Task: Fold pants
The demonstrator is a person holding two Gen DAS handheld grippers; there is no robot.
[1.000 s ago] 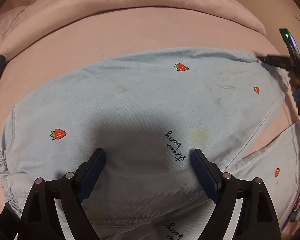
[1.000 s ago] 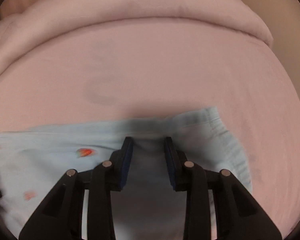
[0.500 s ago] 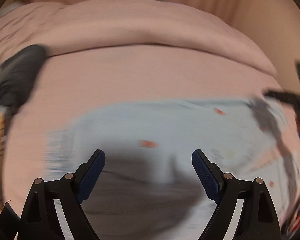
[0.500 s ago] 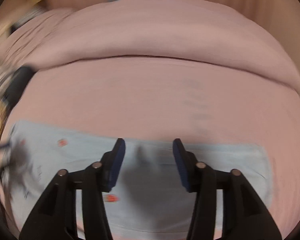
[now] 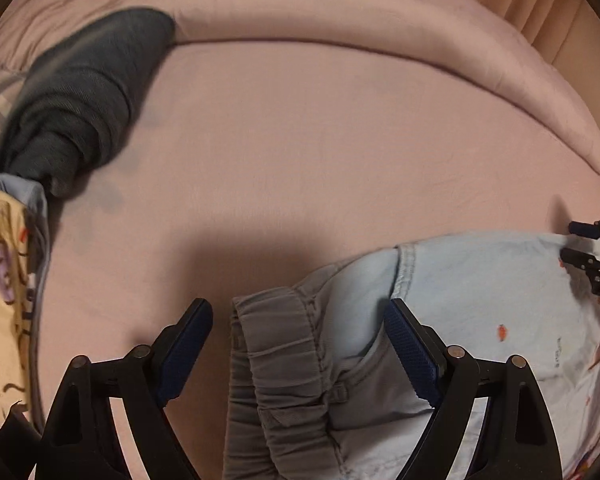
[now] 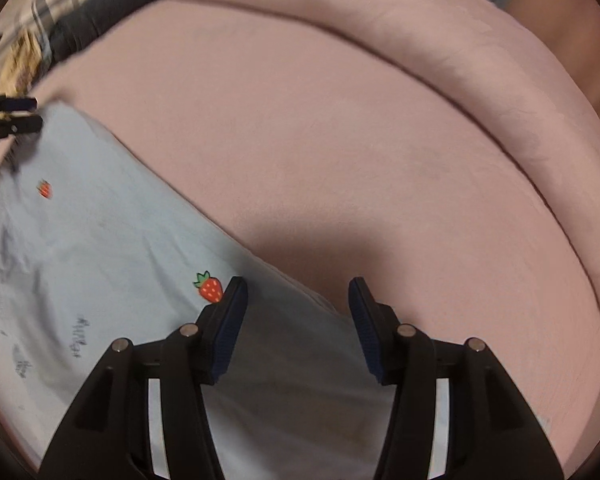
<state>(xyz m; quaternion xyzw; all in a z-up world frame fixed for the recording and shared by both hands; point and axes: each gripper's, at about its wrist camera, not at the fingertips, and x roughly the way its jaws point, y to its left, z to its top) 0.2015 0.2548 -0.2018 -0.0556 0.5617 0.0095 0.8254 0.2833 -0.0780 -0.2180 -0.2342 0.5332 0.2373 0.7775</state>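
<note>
Light blue pants (image 5: 480,300) with strawberry prints lie flat on a pink bed sheet (image 5: 300,140). In the left wrist view my left gripper (image 5: 298,336) is open wide above the gathered elastic waistband (image 5: 276,344). In the right wrist view the pants (image 6: 100,248) run from the left edge to the bottom, and my right gripper (image 6: 298,312) is open over their far edge, next to a strawberry print (image 6: 209,287). The right gripper also shows at the right edge of the left wrist view (image 5: 580,244). The left gripper shows at the left edge of the right wrist view (image 6: 24,114).
A dark grey garment (image 5: 84,96) lies at the back left on the bed. A yellow patterned cloth (image 5: 0,280) sits at the left edge. A rolled pink duvet (image 5: 380,20) borders the far side of the sheet.
Both grippers have swung left and apart: the left one now sits over the waistband end, the right one over the pant's far edge. The right gripper has opened and released the fabric.
</note>
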